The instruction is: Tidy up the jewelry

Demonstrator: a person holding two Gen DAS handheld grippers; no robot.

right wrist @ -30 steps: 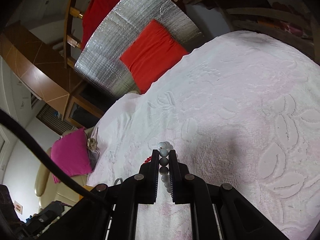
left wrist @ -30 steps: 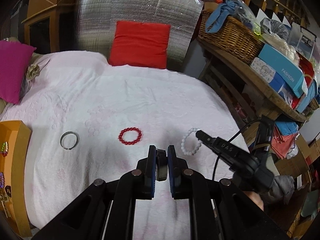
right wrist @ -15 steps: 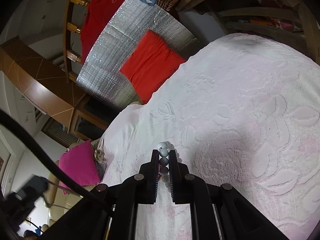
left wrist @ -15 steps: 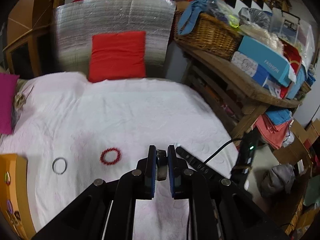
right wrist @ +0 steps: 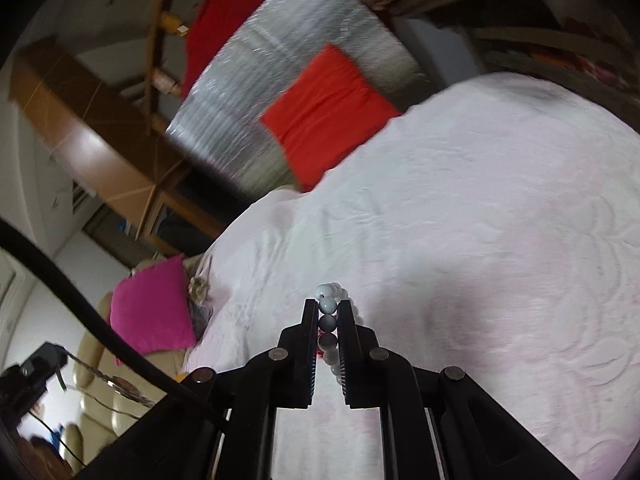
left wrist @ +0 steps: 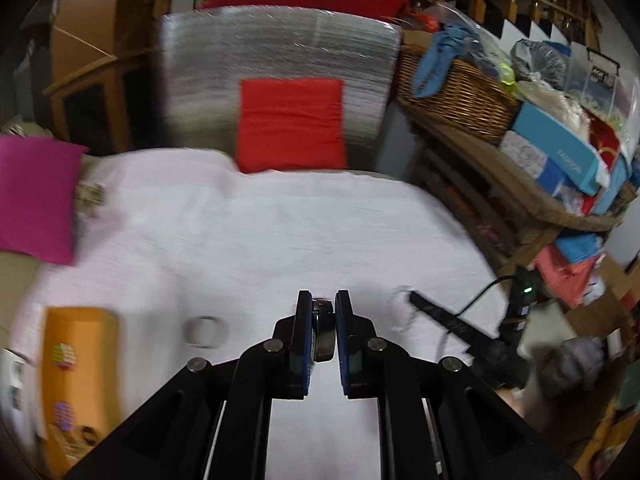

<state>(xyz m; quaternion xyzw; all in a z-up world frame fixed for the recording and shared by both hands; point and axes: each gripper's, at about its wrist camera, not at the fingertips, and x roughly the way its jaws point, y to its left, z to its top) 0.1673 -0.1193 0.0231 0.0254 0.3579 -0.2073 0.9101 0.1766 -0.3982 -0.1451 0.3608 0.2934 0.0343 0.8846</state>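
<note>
White bead bracelet [right wrist: 329, 322] sat pinched betw. right gripper [right wrist: 328, 312] fingers, held above the pink bedspread [right wrist: 500, 240]. Left gripper [left wrist: 323, 314] fingers clamped a metal bangle [left wrist: 322, 334]. Another silver bangle [left wrist: 204, 331] lay on bedspread nr the orange organizer box [left wrist: 80, 364], blurred.

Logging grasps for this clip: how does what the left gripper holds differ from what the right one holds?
The left gripper clamps a dark metal band: one smooth, solid piece. The right gripper clamps a bead bracelet: a string of round whitish-grey beads, with part hanging beyond the fingertips. Both are bracelets pinched edge-on above the white bedspread.
</note>
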